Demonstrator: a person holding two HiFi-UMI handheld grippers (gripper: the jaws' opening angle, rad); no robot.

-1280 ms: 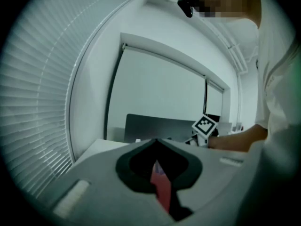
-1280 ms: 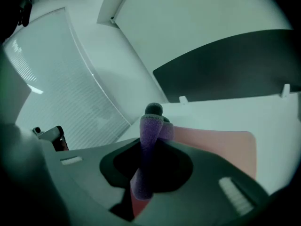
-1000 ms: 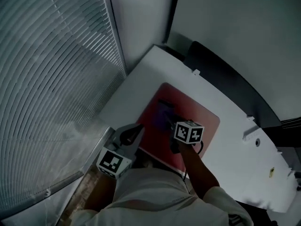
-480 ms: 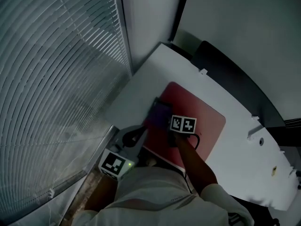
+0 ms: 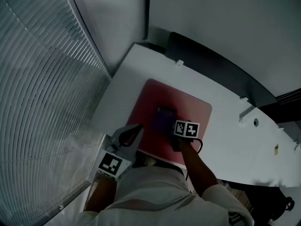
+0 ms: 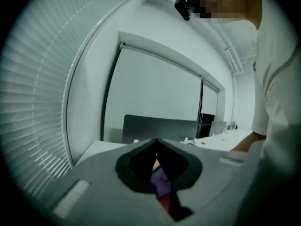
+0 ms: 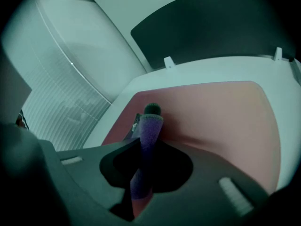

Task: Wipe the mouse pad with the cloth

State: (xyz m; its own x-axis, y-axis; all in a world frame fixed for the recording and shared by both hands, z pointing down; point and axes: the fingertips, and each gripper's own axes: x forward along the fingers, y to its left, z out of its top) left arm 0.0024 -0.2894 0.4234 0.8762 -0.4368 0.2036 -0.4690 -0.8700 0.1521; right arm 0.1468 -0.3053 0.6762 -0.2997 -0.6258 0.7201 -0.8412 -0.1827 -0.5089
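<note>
**Tally at the tabletop**

One white tabletop carries one red mouse pad at its near edge. One purple cloth lies on the pad. There are two tools, the left tool and the right tool. Two small white brackets stand along the far edge, with one dark panel behind it. One slatted blind hangs past the left edge.

The cloth is half hidden behind the right tongs in head view
</note>
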